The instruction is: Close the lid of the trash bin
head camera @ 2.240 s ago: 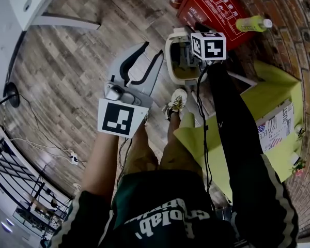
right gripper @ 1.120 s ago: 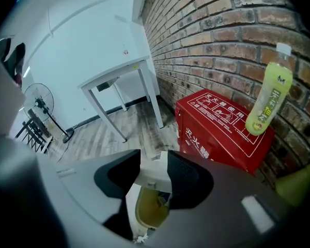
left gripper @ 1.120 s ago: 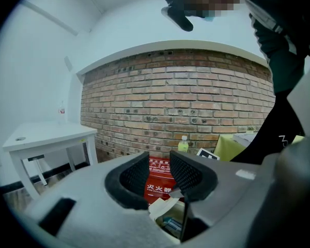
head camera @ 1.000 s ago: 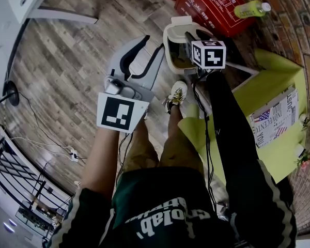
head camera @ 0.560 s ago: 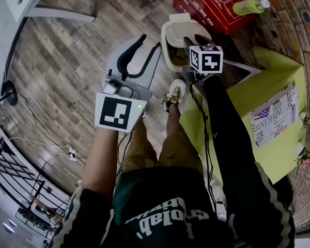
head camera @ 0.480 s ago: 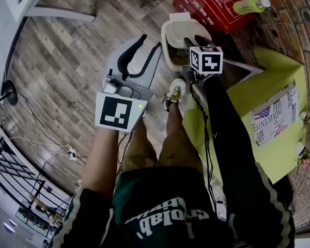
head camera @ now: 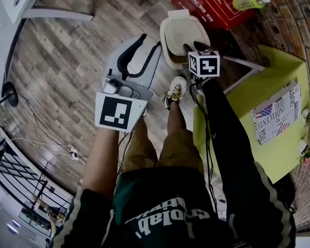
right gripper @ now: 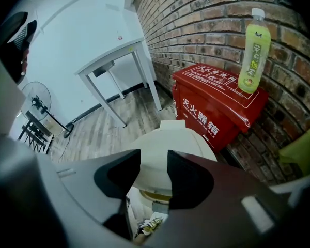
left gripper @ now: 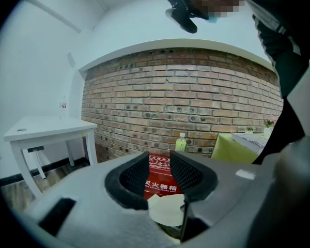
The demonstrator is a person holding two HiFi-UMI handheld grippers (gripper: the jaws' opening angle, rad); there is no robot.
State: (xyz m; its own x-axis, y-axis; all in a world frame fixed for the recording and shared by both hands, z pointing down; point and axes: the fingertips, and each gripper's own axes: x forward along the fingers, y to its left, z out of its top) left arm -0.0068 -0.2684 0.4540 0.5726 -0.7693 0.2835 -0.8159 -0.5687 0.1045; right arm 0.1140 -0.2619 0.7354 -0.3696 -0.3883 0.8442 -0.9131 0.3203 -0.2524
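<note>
The cream trash bin (head camera: 171, 50) stands on the wooden floor in front of a red box. Its lid (head camera: 181, 31) is tipped down over the opening, and in the right gripper view a narrow gap shows under the lid's (right gripper: 170, 148) near edge. My right gripper (head camera: 188, 47) points steeply down at that near edge; whether it touches I cannot tell. Its jaws stand apart, with nothing between them (right gripper: 154, 172). My left gripper (head camera: 143, 49) hangs open to the left of the bin and holds nothing (left gripper: 159, 177). Past its jaws the lid (left gripper: 165, 211) shows.
A red fire-extinguisher box (right gripper: 217, 107) with a green bottle (right gripper: 253, 50) on it stands against the brick wall behind the bin. A yellow-green table (head camera: 258, 102) is at the right, a white table (right gripper: 113, 61) at the far left. The person's shoe (head camera: 174, 92) is just before the bin.
The bin's lid has swung down from open to nearly covering the bin. My right gripper has moved forward and down with it. The left gripper has stayed put.
</note>
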